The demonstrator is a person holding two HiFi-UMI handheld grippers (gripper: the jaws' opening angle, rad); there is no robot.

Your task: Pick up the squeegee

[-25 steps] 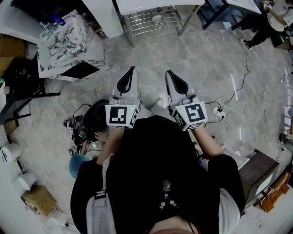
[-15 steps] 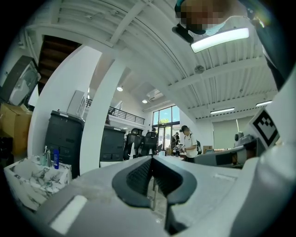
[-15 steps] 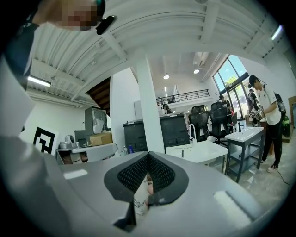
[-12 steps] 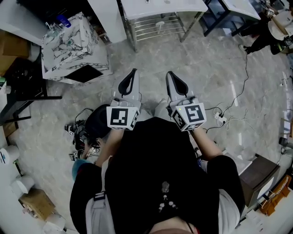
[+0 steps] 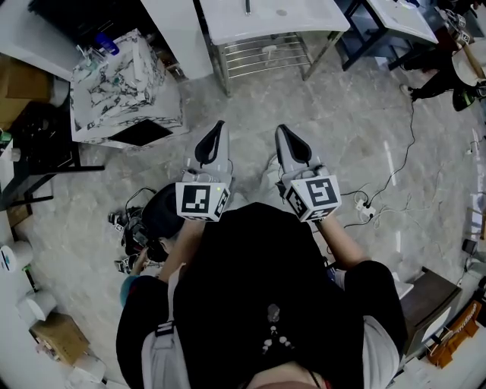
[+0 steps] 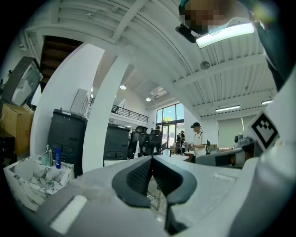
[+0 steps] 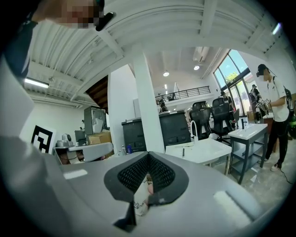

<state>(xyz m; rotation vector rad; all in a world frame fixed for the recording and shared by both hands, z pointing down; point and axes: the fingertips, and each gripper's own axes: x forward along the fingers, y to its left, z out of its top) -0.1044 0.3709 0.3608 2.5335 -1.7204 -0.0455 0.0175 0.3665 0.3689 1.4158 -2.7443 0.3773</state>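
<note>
Both grippers are held out level in front of the person, side by side above the marbled floor. My left gripper (image 5: 219, 124) is shut, its dark pads meeting at the tip (image 6: 151, 158), with nothing held. My right gripper (image 5: 279, 128) is also shut and holds nothing (image 7: 148, 155). Ahead stands a white table (image 5: 304, 14), also in the right gripper view (image 7: 203, 150). A thin dark item (image 5: 247, 6) stands on its top (image 7: 183, 151); it is too small to tell if it is the squeegee. Both grippers are well short of the table.
A wire shelf (image 5: 262, 52) sits under the white table. A marbled box (image 5: 121, 76) and a black stand (image 5: 34, 148) are at the left. A black bag with cables (image 5: 152, 209) lies by the person's left side. Cords (image 5: 380, 190) trail on the right. A person (image 7: 277, 106) stands at another table.
The person has stepped forward. The white table has come further into the top of the head view, and both shut grippers have advanced toward it with the body.
</note>
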